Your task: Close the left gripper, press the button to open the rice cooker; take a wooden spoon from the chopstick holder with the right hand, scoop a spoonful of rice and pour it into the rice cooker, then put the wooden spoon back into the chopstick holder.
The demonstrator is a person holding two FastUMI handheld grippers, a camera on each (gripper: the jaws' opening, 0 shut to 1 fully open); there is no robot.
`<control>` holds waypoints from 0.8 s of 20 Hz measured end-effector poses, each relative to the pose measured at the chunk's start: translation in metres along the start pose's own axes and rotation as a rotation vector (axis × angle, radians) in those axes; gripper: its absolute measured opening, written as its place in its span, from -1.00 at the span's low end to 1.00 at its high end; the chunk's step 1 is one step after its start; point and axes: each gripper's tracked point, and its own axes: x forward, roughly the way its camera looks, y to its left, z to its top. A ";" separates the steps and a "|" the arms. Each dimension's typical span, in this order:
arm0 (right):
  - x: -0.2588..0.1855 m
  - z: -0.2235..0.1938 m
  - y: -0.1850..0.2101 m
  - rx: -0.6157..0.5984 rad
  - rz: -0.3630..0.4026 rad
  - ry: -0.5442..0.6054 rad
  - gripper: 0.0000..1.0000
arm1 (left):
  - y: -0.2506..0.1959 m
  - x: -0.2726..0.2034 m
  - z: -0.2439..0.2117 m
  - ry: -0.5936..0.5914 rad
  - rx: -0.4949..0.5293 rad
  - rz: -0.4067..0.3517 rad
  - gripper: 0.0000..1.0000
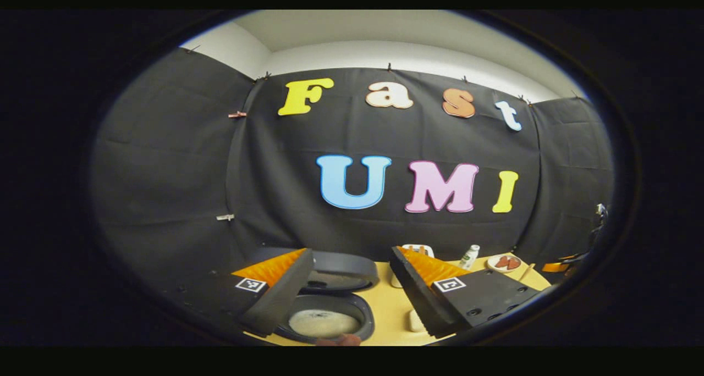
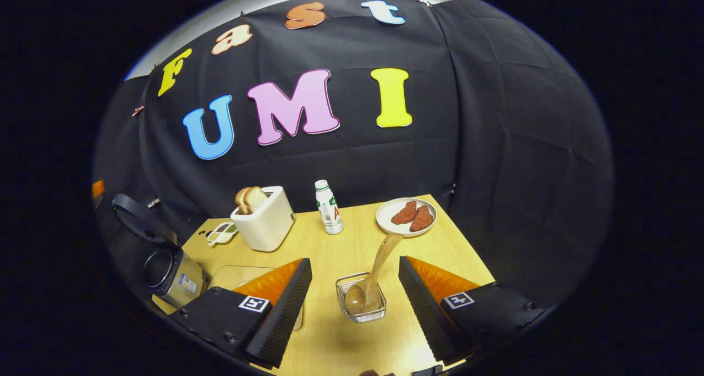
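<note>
The left hand-held gripper is held level, its two fingers spread wide apart, gripping nothing. The right hand-held gripper tilts downward, fingers likewise parted and empty.

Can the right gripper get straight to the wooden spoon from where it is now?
Probably yes. In the right gripper view the right gripper has its jaws open, and the wooden spoon stands in the clear glass holder right between them, handle leaning away, with nothing in front.
</note>
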 end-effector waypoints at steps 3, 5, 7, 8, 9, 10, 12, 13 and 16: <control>-0.013 0.010 0.013 0.000 0.011 -0.025 0.97 | 0.025 0.027 0.011 -0.008 -0.002 0.021 0.84; -0.017 0.013 0.019 -0.029 0.012 -0.030 0.97 | 0.043 0.043 0.018 -0.018 0.002 0.040 0.83; -0.022 0.017 0.020 -0.057 0.002 -0.037 0.97 | 0.051 0.059 0.018 -0.016 0.004 0.038 0.89; -0.024 0.019 0.022 -0.059 0.000 -0.043 0.97 | 0.054 0.067 0.015 -0.005 0.004 0.031 0.89; -0.026 0.020 0.025 -0.062 -0.003 -0.049 0.97 | 0.056 0.076 0.012 0.010 0.002 0.026 0.89; -0.027 0.023 0.027 -0.068 -0.007 -0.056 0.97 | 0.059 0.084 0.007 0.029 0.001 0.022 0.90; -0.031 0.027 0.030 -0.082 -0.015 -0.067 0.97 | 0.061 0.097 -0.011 0.100 0.004 0.013 0.90; -0.032 0.029 0.032 -0.088 -0.018 -0.073 0.97 | 0.061 0.102 -0.022 0.140 0.007 0.005 0.89; -0.036 0.032 0.038 -0.095 -0.021 -0.087 0.97 | 0.059 0.104 -0.042 0.208 0.005 -0.004 0.90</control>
